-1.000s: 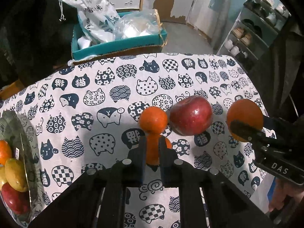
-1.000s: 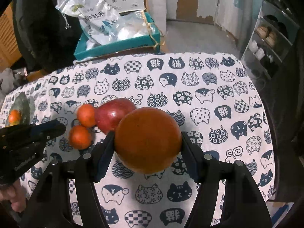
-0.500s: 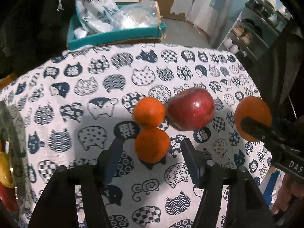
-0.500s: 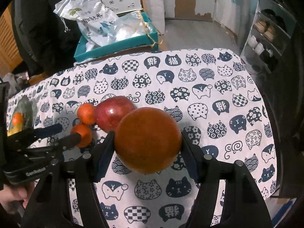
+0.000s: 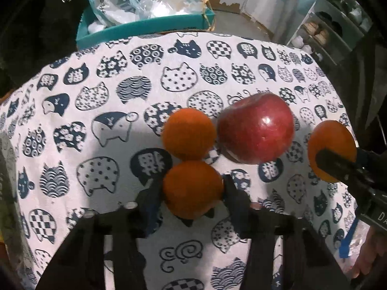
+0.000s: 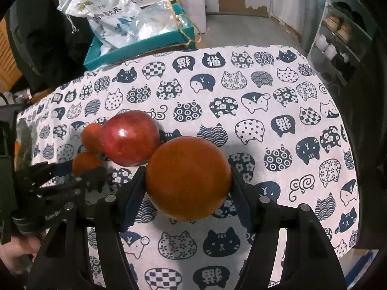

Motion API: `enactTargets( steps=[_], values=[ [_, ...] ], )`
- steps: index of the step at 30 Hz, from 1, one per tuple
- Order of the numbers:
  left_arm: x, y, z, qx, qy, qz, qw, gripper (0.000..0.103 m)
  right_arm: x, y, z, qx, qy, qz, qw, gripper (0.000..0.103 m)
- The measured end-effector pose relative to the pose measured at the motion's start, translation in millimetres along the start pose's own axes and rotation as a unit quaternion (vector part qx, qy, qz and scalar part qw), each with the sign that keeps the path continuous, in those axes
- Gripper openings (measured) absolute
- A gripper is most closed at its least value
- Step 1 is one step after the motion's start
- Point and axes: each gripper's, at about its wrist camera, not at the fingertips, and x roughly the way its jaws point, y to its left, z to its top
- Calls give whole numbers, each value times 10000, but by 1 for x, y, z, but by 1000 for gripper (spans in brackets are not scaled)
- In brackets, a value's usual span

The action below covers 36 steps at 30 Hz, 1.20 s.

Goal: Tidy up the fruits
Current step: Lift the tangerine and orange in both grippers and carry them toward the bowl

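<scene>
On the cat-print tablecloth [image 5: 101, 91], the near small round orange mandarin [image 5: 192, 188], just clamped by the closing left gripper [image 5: 192, 193], should be lifted straight, while the right gripper [image 6: 188, 181] grips a large orange [image 6: 188, 178].

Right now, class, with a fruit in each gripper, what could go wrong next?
1. The left gripper has just closed on the near tangerine, which touches the far tangerine; lifting may nudge it rolling.
2. The apple sits close by and could get bumped too.
3. The right gripper holds a round orange by its sides; it might slip.
</scene>
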Motion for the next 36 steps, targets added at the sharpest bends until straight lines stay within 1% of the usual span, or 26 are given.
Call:
enactTargets(
  steps=[2, 4, 9, 21, 36],
  values=[
    [-1, 2, 1, -30, 16, -22, 10000, 47, 2, 0, 0, -13, 19, -6, 10000, 67],
    [-3, 1, 0, 55, -30, 83, 9999, 46, 2, 1, 0, -27, 17, -28, 10000, 67],
    [-17, 0, -2, 151, -181, 128, 9996, 45, -5, 5, 5, -103, -77, -80, 9999, 67],
    [-81, 3, 0, 165, -812, 191, 9964, 45, -38, 25, 13, -365, -450, -182, 9982, 67],
    [-159, 13, -6, 150, -1514, 307, 9879, 45, -85, 59, 23, -620, -909, -2, 9939, 67]
  ],
)
